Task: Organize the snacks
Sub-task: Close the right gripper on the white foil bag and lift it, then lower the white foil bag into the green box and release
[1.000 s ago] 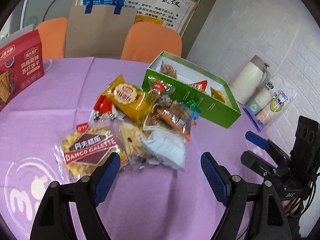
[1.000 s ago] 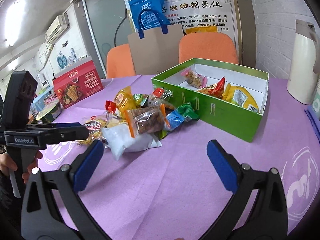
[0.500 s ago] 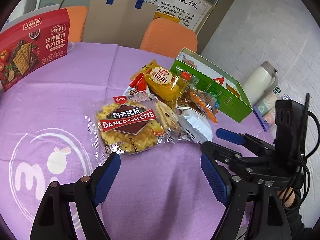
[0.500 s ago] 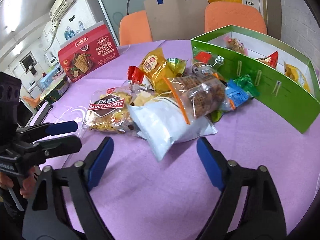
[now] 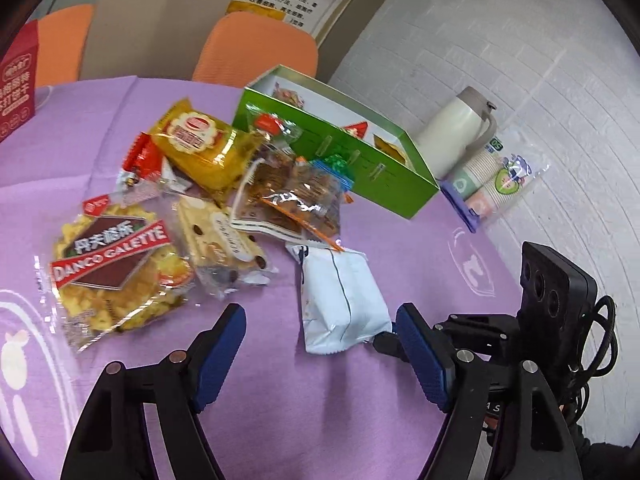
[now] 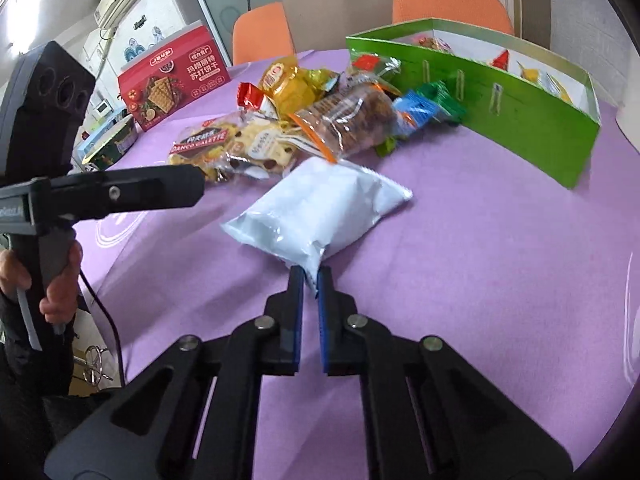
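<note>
My right gripper (image 6: 309,278) has just closed its jaws on the near corner of the white snack packet (image 6: 320,212), which lies on the purple table (image 6: 480,260). Only my left wrist view shows my left gripper (image 5: 320,344), jaws wide and just narrowing, empty, the packet at twelve o'clock. Beyond lie the snack pile (image 5: 224,184) and, at one o'clock, the green box (image 5: 360,160).

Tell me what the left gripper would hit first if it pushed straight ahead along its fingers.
Most likely the white snack packet: it lies just ahead of the left gripper, toward its right finger, with its corner pinched by the right gripper. Depth is unclear; pointing downward, the fingertips might meet the purple tablecloth first.
</note>
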A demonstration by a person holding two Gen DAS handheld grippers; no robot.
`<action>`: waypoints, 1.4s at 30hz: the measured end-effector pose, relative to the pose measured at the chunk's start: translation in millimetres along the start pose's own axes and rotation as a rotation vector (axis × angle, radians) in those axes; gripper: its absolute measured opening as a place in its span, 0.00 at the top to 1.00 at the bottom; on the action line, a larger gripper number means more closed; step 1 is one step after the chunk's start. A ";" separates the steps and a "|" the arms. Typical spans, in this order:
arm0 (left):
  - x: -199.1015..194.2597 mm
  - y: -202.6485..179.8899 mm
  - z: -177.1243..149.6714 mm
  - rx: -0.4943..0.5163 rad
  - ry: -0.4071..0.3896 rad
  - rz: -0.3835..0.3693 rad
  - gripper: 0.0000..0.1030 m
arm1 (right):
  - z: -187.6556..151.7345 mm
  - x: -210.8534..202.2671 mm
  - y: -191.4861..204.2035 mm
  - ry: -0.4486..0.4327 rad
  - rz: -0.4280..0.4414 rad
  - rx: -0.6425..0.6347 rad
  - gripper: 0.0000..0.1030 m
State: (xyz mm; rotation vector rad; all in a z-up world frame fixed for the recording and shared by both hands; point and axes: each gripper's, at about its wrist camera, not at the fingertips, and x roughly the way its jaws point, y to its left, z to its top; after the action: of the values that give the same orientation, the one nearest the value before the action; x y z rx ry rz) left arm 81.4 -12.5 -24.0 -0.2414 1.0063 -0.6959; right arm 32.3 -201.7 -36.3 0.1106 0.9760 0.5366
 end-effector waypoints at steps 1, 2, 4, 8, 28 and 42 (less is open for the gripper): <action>8.6 -4.2 -0.2 0.007 0.023 -0.012 0.28 | -4.0 -2.9 -4.4 -0.002 0.005 0.022 0.86; 15.7 -7.9 -0.6 0.012 0.044 -0.022 0.33 | -7.5 -6.3 -8.1 -0.007 0.010 0.044 0.76; 29.5 -13.3 -1.7 0.011 0.083 -0.046 0.38 | -10.0 -12.4 -12.9 -0.033 0.006 0.063 0.63; 40.6 -10.0 -1.0 -0.033 0.102 -0.035 0.38 | -5.5 -15.7 -12.7 -0.059 0.037 0.066 0.57; 49.5 1.4 6.9 -0.076 0.126 -0.084 0.58 | 9.5 11.2 -15.7 -0.036 0.127 0.086 0.63; 0.8 -58.5 56.0 0.086 -0.051 -0.120 0.64 | 41.5 -65.5 -7.2 -0.220 0.059 -0.024 0.80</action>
State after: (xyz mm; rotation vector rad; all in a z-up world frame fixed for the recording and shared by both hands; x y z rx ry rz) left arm 104.0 -64.5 33.8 -0.2440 0.9168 -0.8362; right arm 39.8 -233.3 34.6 0.1735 0.7539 0.5770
